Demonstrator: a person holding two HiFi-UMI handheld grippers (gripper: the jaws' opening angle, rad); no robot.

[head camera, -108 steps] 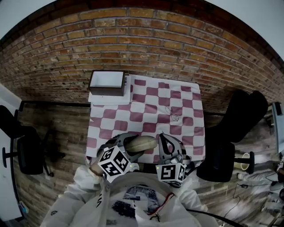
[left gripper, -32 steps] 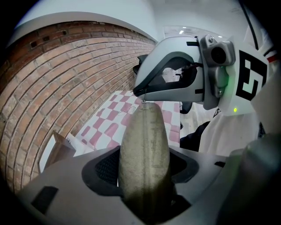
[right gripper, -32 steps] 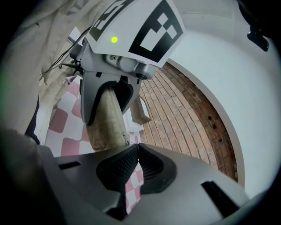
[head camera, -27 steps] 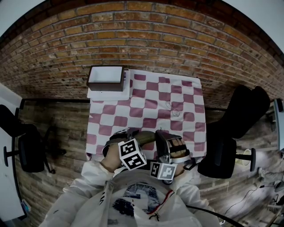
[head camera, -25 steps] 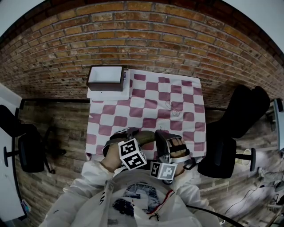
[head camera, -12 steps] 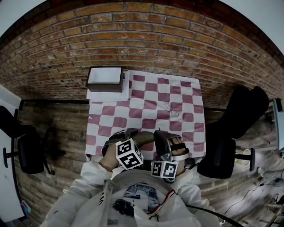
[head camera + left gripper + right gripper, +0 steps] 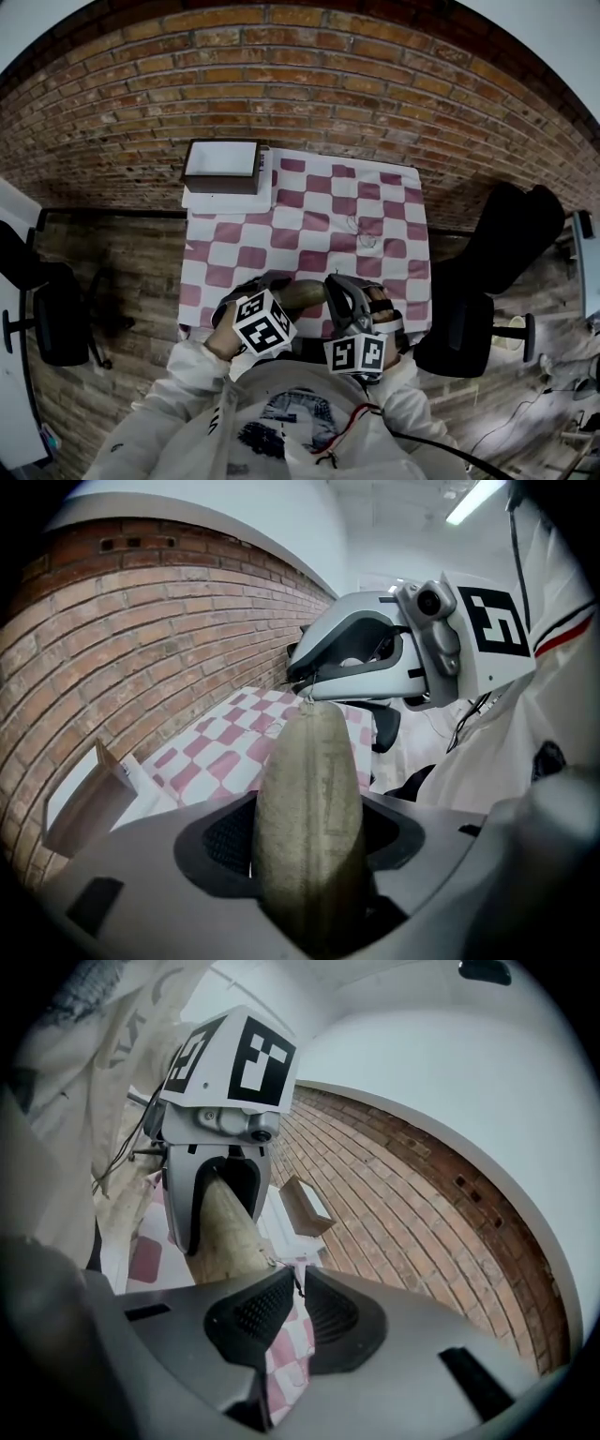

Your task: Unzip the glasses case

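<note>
The olive fabric glasses case sticks up between the jaws of my left gripper, which is shut on its lower half. In the head view the case hangs over the near edge of the table between both grippers. My right gripper is shut on the small zipper pull at the case's tip. From the left gripper view, the right gripper pinches the top end of the case. The zip line down the case's edge looks closed. In the head view, my left gripper and right gripper sit close together.
A pink-and-white checkered cloth covers the small table. An open cardboard box stands at its far left corner against the brick wall. A black chair is at the right, and another dark chair at the left.
Both grippers have rolled a little in place, and their marker cubes have shifted slightly. The case stays held between them, and the zip looks the same.
</note>
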